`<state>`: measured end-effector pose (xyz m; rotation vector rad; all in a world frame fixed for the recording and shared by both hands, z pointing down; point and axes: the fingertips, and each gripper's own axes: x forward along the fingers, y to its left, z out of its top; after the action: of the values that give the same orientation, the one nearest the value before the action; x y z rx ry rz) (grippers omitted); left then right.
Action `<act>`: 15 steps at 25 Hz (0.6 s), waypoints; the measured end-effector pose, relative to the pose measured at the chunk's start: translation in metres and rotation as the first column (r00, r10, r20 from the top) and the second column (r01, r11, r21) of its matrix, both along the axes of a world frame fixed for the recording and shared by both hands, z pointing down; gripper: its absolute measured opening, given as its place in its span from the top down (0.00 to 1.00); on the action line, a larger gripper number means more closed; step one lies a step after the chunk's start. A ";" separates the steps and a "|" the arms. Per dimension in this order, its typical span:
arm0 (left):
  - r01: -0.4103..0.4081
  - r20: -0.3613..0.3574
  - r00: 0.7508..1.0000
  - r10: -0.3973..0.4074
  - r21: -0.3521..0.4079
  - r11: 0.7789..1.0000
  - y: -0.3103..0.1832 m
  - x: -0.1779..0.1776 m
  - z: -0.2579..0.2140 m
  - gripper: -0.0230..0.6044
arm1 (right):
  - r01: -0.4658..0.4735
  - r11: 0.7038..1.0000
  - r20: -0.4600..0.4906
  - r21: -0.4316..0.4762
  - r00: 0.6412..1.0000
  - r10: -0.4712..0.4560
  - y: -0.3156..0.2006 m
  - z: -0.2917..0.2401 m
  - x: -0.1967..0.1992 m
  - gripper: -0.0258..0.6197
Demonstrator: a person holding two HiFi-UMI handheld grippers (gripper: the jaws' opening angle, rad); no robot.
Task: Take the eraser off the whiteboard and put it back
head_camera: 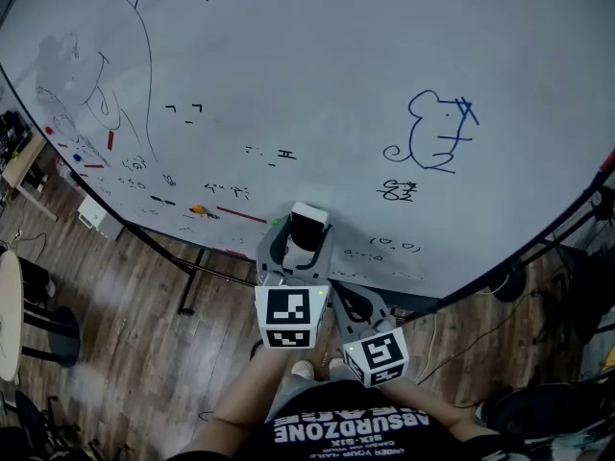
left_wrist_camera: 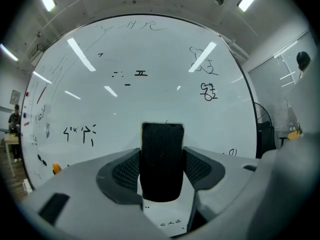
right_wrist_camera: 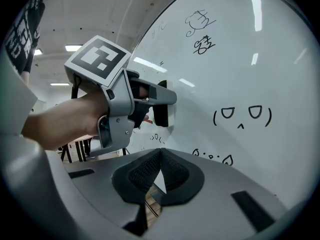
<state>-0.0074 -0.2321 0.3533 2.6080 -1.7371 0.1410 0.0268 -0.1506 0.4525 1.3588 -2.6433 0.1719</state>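
Note:
My left gripper (head_camera: 302,246) is shut on the eraser (head_camera: 309,221), a white block with a black felt face (left_wrist_camera: 161,161). Both ribbed pads (left_wrist_camera: 126,173) press on its sides. In the right gripper view the eraser (right_wrist_camera: 163,110) is held level right at the whiteboard (head_camera: 336,84); whether it touches the board I cannot tell. My right gripper (head_camera: 352,305) hangs lower and nearer to the person, its pads (right_wrist_camera: 145,170) meeting at the tips with nothing between them.
Pen drawings and small scribbles cover the whiteboard, with an orange piece (head_camera: 197,209) and a red stroke (head_camera: 240,215) near its lower edge. The board's black stand leg (head_camera: 188,282) rests on the wooden floor. A round table (head_camera: 8,305) is at the left.

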 end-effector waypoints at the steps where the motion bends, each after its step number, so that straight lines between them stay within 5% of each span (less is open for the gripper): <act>1: 0.005 0.000 1.000 -0.005 0.000 1.000 -0.001 0.000 0.000 0.56 | 0.000 1.000 0.000 0.000 1.000 0.000 0.000 0.000 0.000 0.96; 15: 0.062 0.006 0.998 -0.063 0.004 0.998 -0.003 0.002 -0.001 0.56 | -0.015 1.000 0.000 -0.001 1.000 0.015 0.003 0.001 0.002 0.96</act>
<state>-0.0055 -0.2353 0.3525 2.5552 -1.8204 0.1450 0.0285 -0.1474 0.4532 1.3786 -2.6329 0.1749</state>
